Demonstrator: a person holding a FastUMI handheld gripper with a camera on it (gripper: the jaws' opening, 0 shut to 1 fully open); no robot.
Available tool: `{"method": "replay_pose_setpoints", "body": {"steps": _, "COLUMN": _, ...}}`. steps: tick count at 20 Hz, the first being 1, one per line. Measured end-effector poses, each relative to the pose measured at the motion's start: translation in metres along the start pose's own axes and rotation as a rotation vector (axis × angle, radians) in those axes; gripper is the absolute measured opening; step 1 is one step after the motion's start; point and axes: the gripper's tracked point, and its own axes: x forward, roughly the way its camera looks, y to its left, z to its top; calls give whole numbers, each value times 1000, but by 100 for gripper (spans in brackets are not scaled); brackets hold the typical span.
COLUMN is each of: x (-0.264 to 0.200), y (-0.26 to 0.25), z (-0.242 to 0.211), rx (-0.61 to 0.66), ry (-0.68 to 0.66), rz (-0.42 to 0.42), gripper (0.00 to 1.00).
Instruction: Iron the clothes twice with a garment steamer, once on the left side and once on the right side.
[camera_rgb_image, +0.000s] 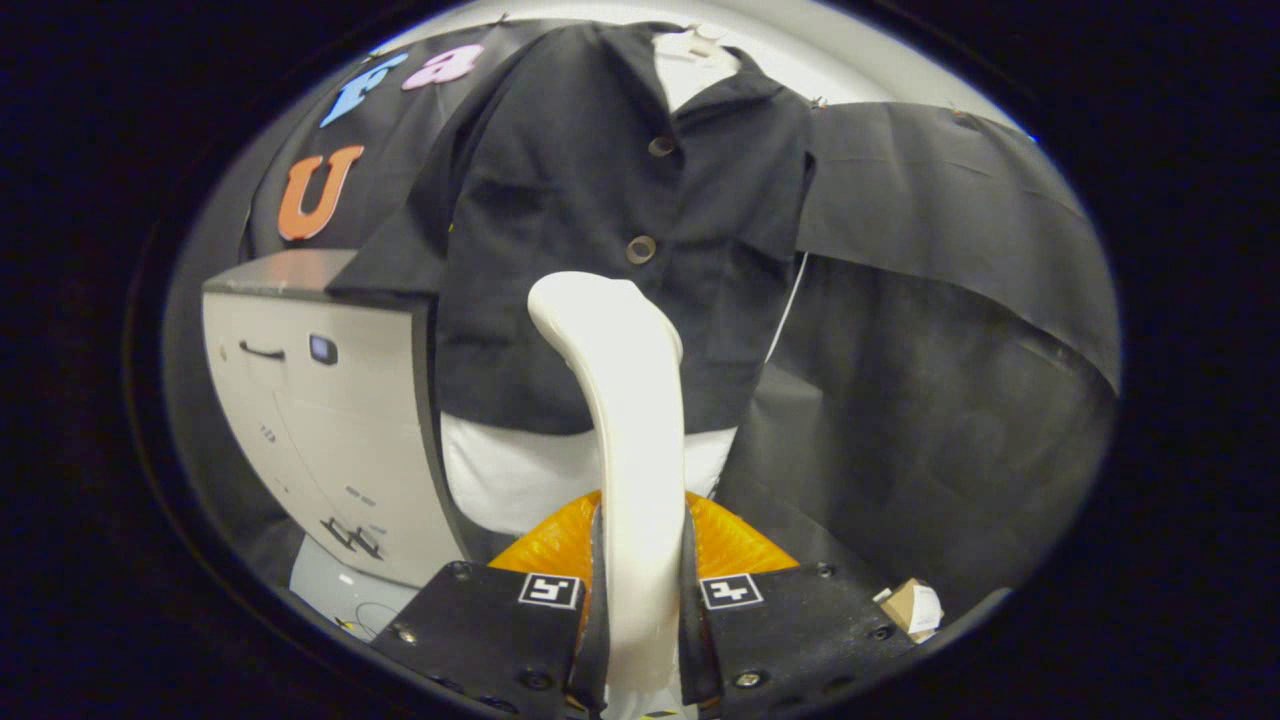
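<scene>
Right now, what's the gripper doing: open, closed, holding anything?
Gripper: closed on the white garment steamer, both fingers pressing its handle; the steamer's head points toward the black shirt beyond the fingers.

Staged recording booth, not a lived-in home: black cloth wall (960, 230), white cabinet (330, 420), dark shirt (600, 230) hung flat as a display piece.

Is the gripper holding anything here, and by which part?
Yes: the gripper is shut on the white garment steamer, both fingers clamping its handle low down, head toward the black shirt.
</scene>
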Motion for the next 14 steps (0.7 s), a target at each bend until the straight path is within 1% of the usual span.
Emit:
{"method": "replay_pose_setpoints", "body": {"steps": 5, "x": -44, "y": -66, "z": 104, "rx": 70, "ry": -174, "rz": -37, "gripper": 30}}
{"method": "replay_pose_setpoints", "body": {"steps": 8, "x": -59, "y": -99, "z": 166, "rx": 125, "ry": -287, "rz": -54, "gripper": 30}}
{"method": "replay_pose_setpoints", "body": {"steps": 11, "x": -64, "y": -126, "z": 227, "rx": 171, "ry": -383, "rz": -42, "gripper": 30}}
{"method": "replay_pose_setpoints", "body": {"steps": 14, "x": -55, "y": -147, "z": 289, "rx": 205, "ry": -466, "rz": -28, "gripper": 31}}
